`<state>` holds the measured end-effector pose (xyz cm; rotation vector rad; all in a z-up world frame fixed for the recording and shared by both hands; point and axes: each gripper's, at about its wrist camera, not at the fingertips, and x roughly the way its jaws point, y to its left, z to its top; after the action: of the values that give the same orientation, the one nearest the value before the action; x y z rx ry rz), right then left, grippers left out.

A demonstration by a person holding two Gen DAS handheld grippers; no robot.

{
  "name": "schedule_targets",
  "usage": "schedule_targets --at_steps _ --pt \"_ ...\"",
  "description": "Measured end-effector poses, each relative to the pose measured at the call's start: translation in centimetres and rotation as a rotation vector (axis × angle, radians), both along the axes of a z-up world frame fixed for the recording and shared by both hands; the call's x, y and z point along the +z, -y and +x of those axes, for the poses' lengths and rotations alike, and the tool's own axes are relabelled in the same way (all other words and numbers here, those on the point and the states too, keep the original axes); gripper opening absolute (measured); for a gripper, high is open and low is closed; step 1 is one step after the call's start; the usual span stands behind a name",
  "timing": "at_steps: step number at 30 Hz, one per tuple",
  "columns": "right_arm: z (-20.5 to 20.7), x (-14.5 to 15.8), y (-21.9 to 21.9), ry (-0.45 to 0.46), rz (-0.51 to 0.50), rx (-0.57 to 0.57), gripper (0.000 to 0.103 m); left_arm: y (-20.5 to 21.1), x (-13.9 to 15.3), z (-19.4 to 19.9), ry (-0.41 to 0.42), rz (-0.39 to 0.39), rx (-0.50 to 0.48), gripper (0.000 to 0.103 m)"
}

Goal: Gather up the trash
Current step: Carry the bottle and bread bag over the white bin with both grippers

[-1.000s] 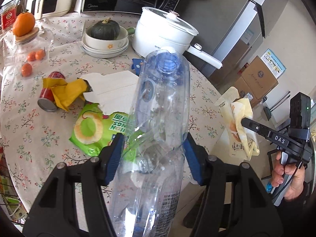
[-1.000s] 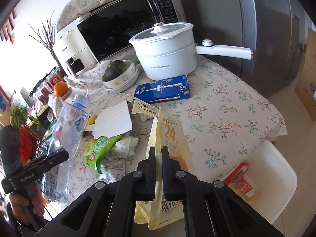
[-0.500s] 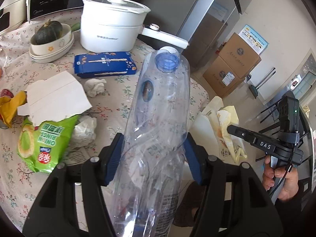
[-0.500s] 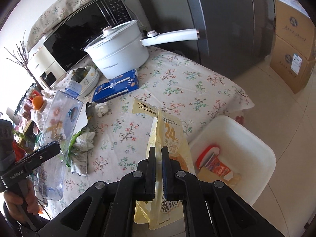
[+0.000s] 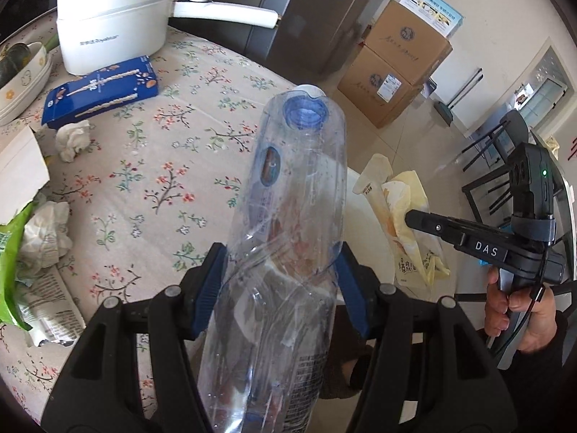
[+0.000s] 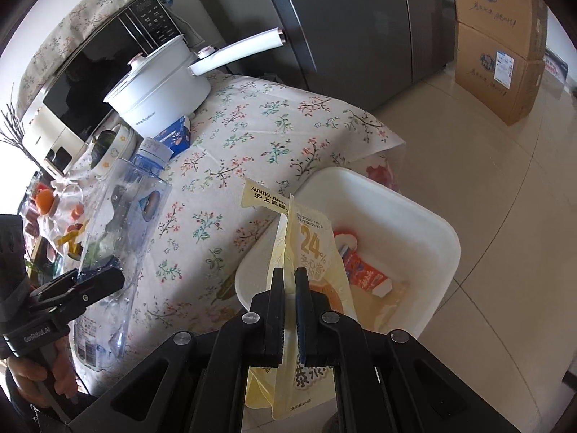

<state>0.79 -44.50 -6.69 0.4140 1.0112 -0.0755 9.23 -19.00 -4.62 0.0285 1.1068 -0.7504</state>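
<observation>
My left gripper (image 5: 281, 274) is shut on a clear plastic bottle (image 5: 288, 216) with a blue neck, held over the table's right edge. The bottle also shows in the right wrist view (image 6: 119, 238). My right gripper (image 6: 288, 278) is shut on a yellow snack pouch (image 6: 310, 249), held just above the near rim of a white bin (image 6: 425, 223) on the floor. The pouch also shows in the left wrist view (image 5: 407, 223). The bin holds a red-and-white carton (image 6: 360, 270). Crumpled tissues (image 5: 72, 139), a green chip bag (image 5: 10, 238) and paper lie on the table.
A white pot (image 5: 111, 18) with a long handle, a blue box (image 5: 101, 88) and stacked bowls (image 5: 21, 75) stand on the floral tablecloth (image 5: 173, 166). Cardboard boxes (image 5: 396, 65) stand on the floor by the fridge (image 6: 346, 25). A microwave (image 6: 101, 72) is behind the pot.
Both grippers have swung right, away from the table's middle toward its right edge. The pouch now hangs over the white bin. Both grips are unchanged.
</observation>
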Motion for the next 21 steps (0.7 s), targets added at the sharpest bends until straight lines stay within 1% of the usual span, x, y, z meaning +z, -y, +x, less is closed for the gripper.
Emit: schedule_targets --at_steps 4,9,15,21 --pt "-0.3 -0.5 0.8 -0.014 0.021 -0.016 0.006 1.9 -1.2 -0.7 -0.016 0.04 -0.047 0.062" --pt "-0.6 -1.0 1.5 -0.026 0.026 -0.034 0.006 4.1 -2.8 -0.9 -0.041 0.087 -0.081 0.062" --pt "-1.2 -1.5 2.8 -0.042 0.03 -0.07 0.006 7.1 -4.6 -0.9 -0.073 0.125 -0.124 0.062" --pt "-1.9 -2.4 4.5 -0.064 0.033 -0.105 0.006 10.1 -6.2 -0.2 -0.089 0.155 -0.134 0.063"
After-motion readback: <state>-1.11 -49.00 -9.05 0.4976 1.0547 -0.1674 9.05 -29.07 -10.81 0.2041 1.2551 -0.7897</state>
